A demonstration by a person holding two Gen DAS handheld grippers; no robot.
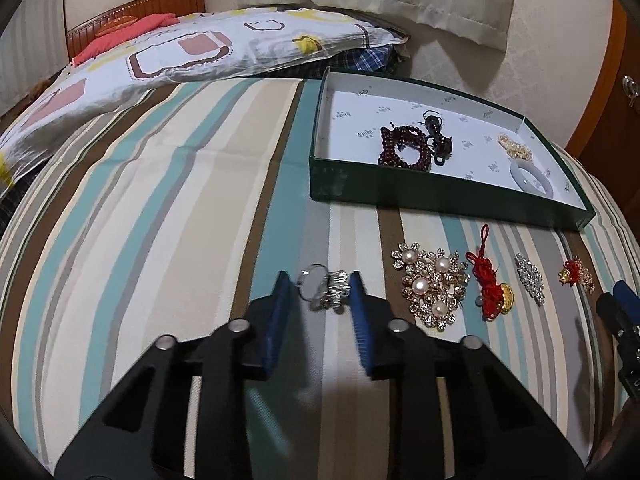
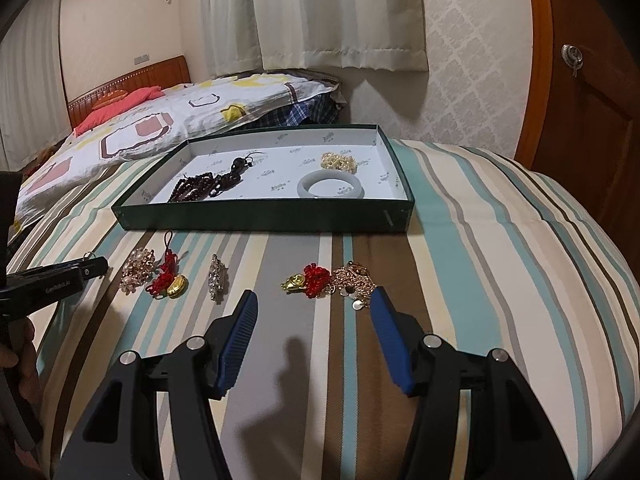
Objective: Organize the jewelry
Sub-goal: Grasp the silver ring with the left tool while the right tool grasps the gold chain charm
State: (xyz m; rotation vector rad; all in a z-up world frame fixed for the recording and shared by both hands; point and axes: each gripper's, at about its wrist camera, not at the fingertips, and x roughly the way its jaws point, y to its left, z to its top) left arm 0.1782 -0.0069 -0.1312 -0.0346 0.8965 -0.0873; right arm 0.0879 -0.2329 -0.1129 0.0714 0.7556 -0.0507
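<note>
Silver ring [image 1: 324, 292] — between left tongs [image 1: 320, 284]

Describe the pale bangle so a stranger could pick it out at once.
Find the green box lying on the striped bedspread. Inside it, near the front wall toward the right end, lies the pale bangle. It is a smooth, solid grey-white ring, unlike the knobbly cream bead bracelet behind it and the dark red beads at the left end.

box [image 2: 256, 216] dark green, white lining | bedsheet [image 2: 480, 240] teal-cream-brown stripes | gripper pads [image 2: 236, 348] blue
</note>
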